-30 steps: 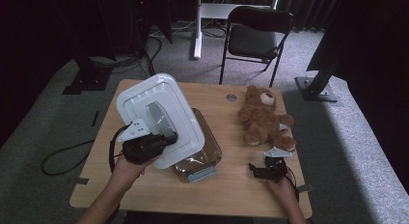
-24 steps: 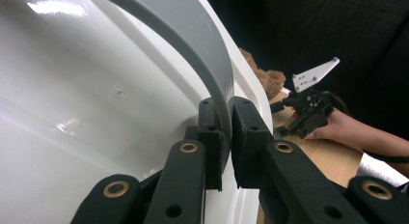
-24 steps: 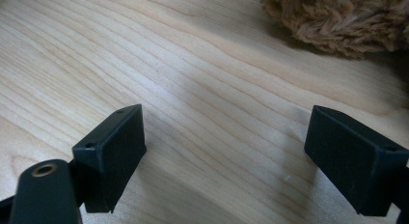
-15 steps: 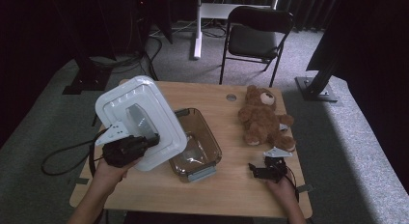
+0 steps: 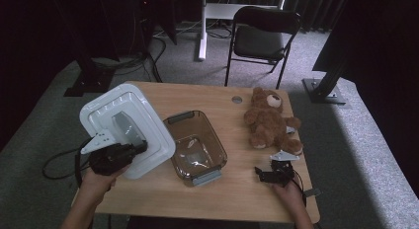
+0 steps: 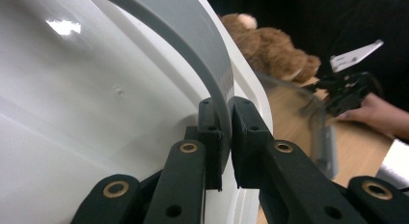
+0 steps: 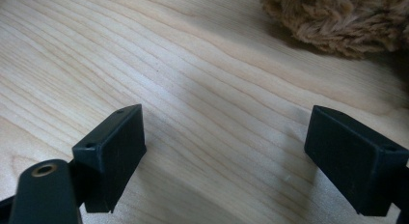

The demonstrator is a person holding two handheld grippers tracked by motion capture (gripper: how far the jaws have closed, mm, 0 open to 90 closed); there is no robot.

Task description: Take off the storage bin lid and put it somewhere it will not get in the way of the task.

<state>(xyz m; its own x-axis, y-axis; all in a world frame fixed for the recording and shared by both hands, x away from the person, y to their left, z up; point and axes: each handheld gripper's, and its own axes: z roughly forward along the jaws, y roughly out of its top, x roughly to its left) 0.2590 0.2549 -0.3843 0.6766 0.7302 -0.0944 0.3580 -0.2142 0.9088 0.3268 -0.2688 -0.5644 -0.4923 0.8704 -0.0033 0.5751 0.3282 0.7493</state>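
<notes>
A white plastic lid (image 5: 126,123) with a grey handle strip (image 6: 193,35) is held tilted above the table's left side. My left gripper (image 5: 136,146) is shut on that grey strip, its jaws pinching it (image 6: 227,105). To the lid's right, an uncovered clear brown container (image 5: 197,147) sits on the wooden table (image 5: 232,199). A brown teddy bear (image 5: 269,118) lies at the right. My right gripper (image 5: 262,173) rests low on the table in front of the bear, jaws wide open (image 7: 226,132) with bare wood between them.
A folding chair (image 5: 262,31) stands behind the table, with black stands and cables on the floor around it. The bear's fur (image 7: 337,16) is just beyond my right gripper. The table's left edge lies under the lid.
My left hand has carried the lid leftward and slightly down, off the container, which now lies uncovered. The right hand has not moved.
</notes>
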